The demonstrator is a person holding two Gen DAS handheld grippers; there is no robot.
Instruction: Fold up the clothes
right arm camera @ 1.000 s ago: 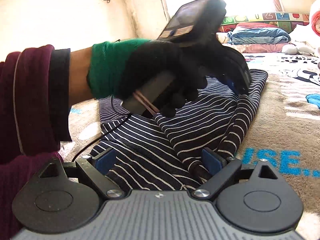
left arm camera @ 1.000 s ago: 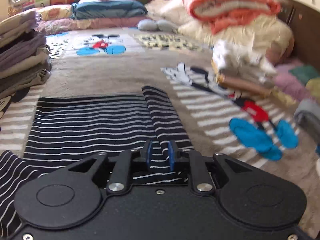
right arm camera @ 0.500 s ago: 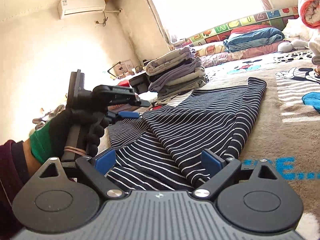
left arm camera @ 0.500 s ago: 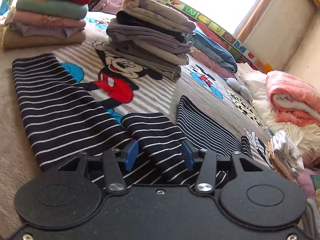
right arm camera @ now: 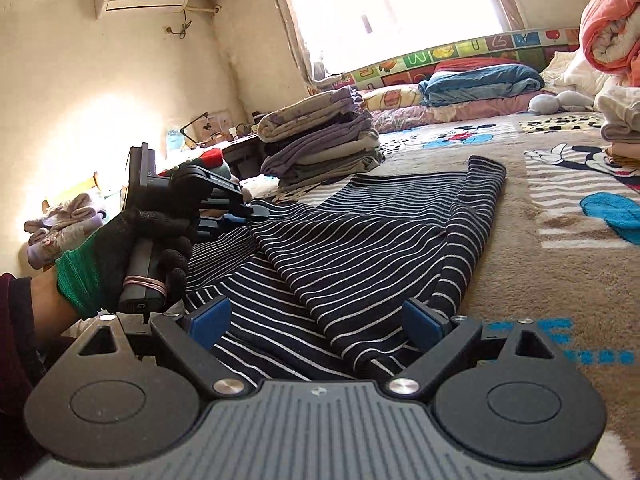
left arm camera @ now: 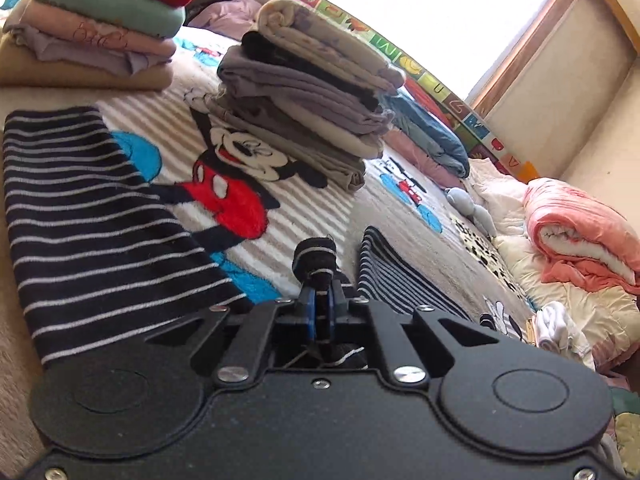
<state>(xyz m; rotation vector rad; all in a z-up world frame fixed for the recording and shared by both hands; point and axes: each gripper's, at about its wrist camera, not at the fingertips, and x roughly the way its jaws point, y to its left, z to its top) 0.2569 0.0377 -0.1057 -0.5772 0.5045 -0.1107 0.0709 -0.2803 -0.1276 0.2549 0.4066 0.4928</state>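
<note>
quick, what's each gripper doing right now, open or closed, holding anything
Left gripper: closed, pinching a bunched fold of the striped garment.
Right gripper: open, holding nothing, the striped garment lying between its fingers.

The left tool (left arm camera: 320,312) body hides the striped garment (left arm camera: 100,216) where its near part passes beneath, so the join between the two visible striped pieces cannot be seen. The top of the far folded stack (left arm camera: 108,16) is cut off by the upper edge. In the right wrist view, the right tool (right arm camera: 316,326) housing covers the garment's near hem, and the person's sleeve (right arm camera: 16,340) runs off the left edge.
</note>
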